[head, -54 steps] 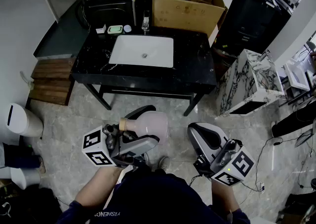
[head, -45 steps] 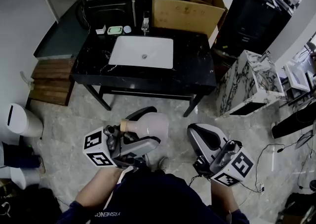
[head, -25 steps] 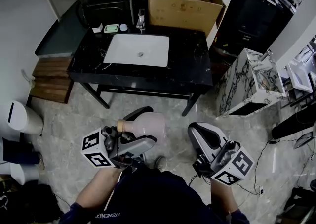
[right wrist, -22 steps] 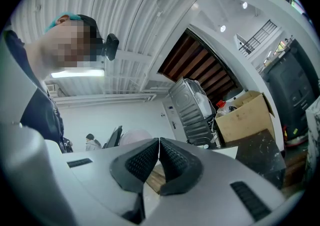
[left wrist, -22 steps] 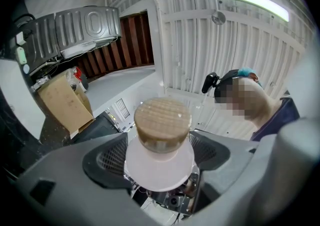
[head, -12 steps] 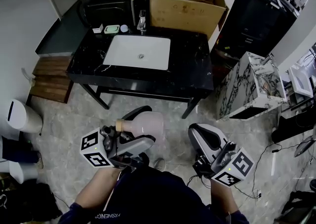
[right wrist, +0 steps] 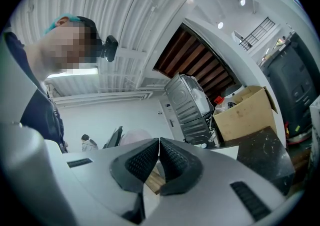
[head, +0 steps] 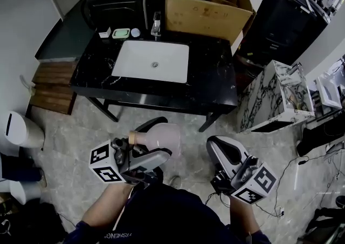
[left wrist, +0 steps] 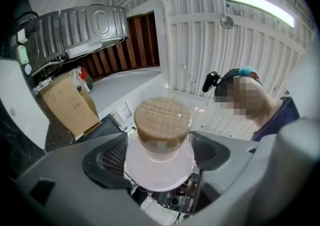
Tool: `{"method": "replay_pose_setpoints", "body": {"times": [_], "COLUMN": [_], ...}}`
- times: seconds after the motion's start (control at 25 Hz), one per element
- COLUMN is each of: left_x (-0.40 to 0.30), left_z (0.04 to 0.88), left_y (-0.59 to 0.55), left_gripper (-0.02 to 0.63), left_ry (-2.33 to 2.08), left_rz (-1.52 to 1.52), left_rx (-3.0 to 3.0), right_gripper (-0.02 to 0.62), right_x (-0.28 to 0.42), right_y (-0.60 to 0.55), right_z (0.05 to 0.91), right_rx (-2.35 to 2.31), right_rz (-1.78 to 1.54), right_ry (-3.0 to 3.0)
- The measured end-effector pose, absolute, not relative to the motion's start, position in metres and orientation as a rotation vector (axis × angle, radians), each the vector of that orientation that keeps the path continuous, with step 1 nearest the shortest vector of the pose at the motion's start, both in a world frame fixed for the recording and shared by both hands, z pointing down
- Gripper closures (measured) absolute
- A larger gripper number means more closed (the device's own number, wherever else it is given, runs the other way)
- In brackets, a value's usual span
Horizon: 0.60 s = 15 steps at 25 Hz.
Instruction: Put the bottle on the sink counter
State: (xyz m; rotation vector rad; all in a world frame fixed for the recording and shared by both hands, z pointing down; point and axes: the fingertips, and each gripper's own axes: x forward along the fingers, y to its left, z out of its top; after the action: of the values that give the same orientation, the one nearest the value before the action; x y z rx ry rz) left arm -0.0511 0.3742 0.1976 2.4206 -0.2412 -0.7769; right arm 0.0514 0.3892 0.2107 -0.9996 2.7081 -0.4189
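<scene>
A pale pink bottle with a cork stopper lies sideways between the jaws of my left gripper, held well above the floor in front of the sink counter. In the left gripper view the bottle fills the gap between both pads. The black marble counter with its white basin stands ahead in the head view. My right gripper hangs at the lower right, its pads pressed together with nothing between them, as the right gripper view confirms.
A cardboard box stands behind the counter at the right. A soap dish and a tap sit at the basin's back edge. A marble-patterned stand is to the right, a white bin to the left.
The counter has shifted slightly in the head view as the person's head moved. Both grippers keep their places, the left one still gripping the bottle.
</scene>
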Motion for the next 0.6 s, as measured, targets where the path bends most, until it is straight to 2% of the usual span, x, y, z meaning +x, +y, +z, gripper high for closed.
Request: {"method": "replay_pose_setpoints", "body": {"times": [0.6], "left_x": [-0.106], "left_z": [0.207], "left_y": [0.266], "left_gripper": [0.219], "left_ry": [-0.221], "left_rz": [-0.770], "left_rx": [2.382], "right_gripper": [0.568], "right_x": [-0.010], "right_y": [0.279], "right_z": [0.207], "right_rx": [-1.022], "right_rz": [-0.487], "right_ry": [2.666]}}
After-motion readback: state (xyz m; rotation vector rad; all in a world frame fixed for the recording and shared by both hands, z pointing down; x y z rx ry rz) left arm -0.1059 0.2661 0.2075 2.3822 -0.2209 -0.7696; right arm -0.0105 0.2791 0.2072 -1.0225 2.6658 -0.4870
